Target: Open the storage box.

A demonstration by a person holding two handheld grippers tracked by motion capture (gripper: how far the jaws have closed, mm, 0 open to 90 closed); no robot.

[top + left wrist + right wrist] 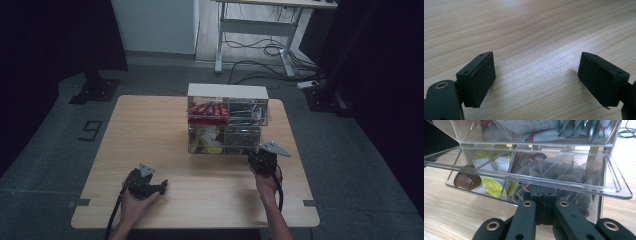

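Right gripper point(543, 202) closed under drawer lip point(564, 185) (tea bags point(554, 171) inside) — left gripper point(536, 82) agape.

Two bare forearms, no sleeves in sight. Left hand-held gripper point(162, 187): black body, small grey three-cornered plate on top, black cable trailing back along the forearm. Flat, rectangular black pads point(484, 77) on black fingers, each finger with small screw holes and a brass-ringed pivot. Right hand-held gripper point(259, 159): black too, larger grey three-cornered plate, black cable looping beneath the wrist, brass-ringed rivets on its linkage arms.
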